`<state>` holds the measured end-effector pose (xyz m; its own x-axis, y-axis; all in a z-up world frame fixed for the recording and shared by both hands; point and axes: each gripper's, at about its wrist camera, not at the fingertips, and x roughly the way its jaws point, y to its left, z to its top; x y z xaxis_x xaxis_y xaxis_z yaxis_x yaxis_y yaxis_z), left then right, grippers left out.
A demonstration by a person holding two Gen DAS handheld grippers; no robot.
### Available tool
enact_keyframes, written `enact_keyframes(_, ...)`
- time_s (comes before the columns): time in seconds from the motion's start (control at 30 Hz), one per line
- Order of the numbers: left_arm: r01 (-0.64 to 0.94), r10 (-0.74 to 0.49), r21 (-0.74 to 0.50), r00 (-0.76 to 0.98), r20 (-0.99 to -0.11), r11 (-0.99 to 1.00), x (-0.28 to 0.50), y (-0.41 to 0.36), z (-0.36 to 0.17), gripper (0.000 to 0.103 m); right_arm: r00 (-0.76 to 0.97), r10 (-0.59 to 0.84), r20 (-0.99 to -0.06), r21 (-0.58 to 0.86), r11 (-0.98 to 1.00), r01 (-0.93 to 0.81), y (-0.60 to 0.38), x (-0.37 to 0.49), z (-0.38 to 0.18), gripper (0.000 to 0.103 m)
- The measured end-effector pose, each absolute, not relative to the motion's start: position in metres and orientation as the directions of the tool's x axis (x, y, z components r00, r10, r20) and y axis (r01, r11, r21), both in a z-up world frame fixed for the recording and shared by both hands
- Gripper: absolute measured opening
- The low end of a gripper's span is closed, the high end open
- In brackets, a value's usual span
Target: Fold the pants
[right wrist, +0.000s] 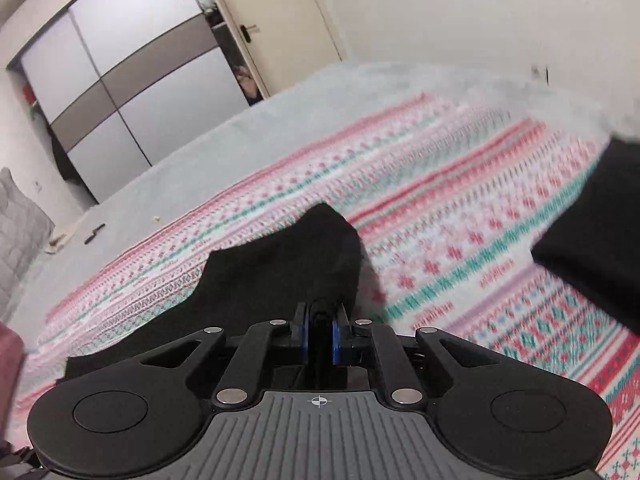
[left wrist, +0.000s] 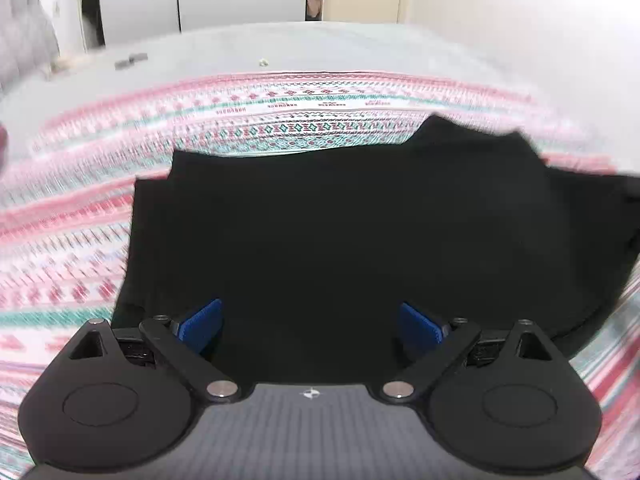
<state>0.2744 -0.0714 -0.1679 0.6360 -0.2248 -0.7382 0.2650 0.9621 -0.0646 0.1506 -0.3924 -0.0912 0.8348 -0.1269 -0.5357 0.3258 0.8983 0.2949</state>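
Black pants (left wrist: 340, 232) broadside across patterned blanket (left wrist: 80, 240), left gripper (left wrist: 310, 326) jaws spread, right gripper (right wrist: 320, 334) jaws pinching them

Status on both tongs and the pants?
Right tongs shut on black pants, fabric pinched and lifted. Left tongs open over pants, gripping nothing. Patterned blanket underneath, nothing blocking.
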Motion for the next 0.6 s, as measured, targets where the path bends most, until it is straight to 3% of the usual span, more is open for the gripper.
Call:
enact_keyframes(0.13, 0.275, -0.388, -0.273, 0.635, -0.668, 0.922, 0.284, -0.034, -0.136, 0.103, 0.874, -0.179, -0.452, 0.131, 0.956, 0.263, -0.344, 0.163, -0.081, 0.01)
enact_keyframes(0.33, 0.036, -0.37, -0.497, 0.715, -0.593, 0.867, 0.318, 0.082, -0.126, 0.103, 0.932, -0.011, -0.362, -0.203, 0.977, -0.067, -0.197, 0.18, -0.092, 0.01)
enact_keyframes(0.47, -0.066, -0.369, -0.586, 0.719, -0.589, 0.807, 0.324, 0.121, -0.133, 0.103, 0.893, 0.202, -0.403, -0.401, 0.838, -0.37, -0.082, 0.169, -0.129, 0.01)
enact_keyframes(0.6, -0.08, -0.374, -0.589, 0.702, -0.606, 0.804, 0.324, 0.12, -0.133, 0.103, 0.812, 0.283, -0.51, -0.405, 0.754, -0.517, -0.014, 0.156, -0.168, 0.01)
